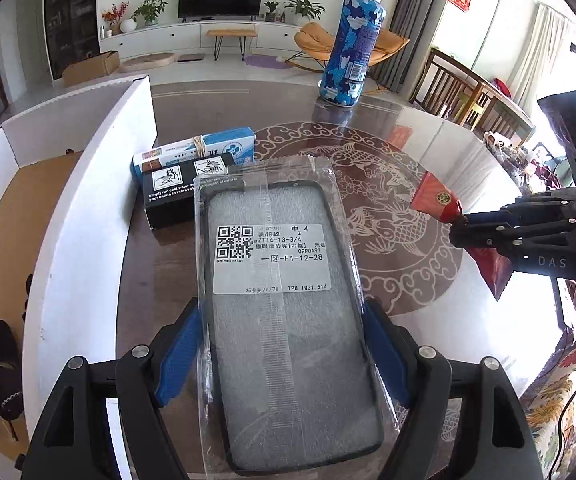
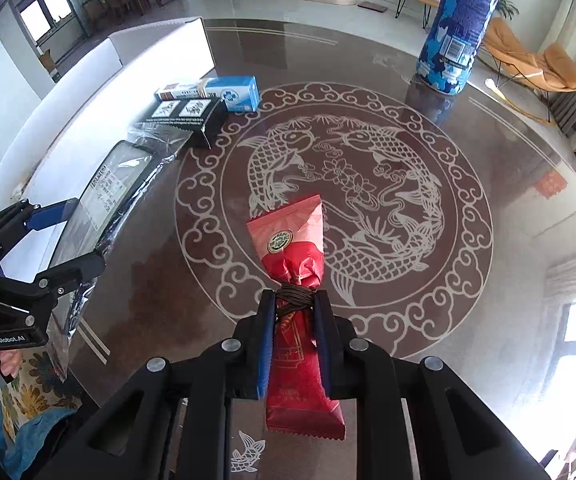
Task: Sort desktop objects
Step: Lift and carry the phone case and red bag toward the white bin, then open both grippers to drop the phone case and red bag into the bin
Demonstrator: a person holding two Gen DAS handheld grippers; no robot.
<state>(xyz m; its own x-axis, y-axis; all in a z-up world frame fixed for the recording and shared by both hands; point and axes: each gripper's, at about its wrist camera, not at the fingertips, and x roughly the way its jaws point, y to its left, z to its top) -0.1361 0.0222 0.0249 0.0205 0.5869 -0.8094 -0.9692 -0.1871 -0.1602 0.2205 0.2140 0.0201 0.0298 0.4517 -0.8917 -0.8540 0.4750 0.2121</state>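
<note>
My left gripper is shut on a black phone case in a clear plastic bag and holds it above the table near the white box. It also shows in the right wrist view. My right gripper is shut on a red snack packet tied with brown string, held above the table's fish pattern. The packet shows in the left wrist view at the right.
A white cardboard box stands at the left of the round glass table. A black box and a blue-white box lie beside it. A blue camouflage bottle stands at the far side.
</note>
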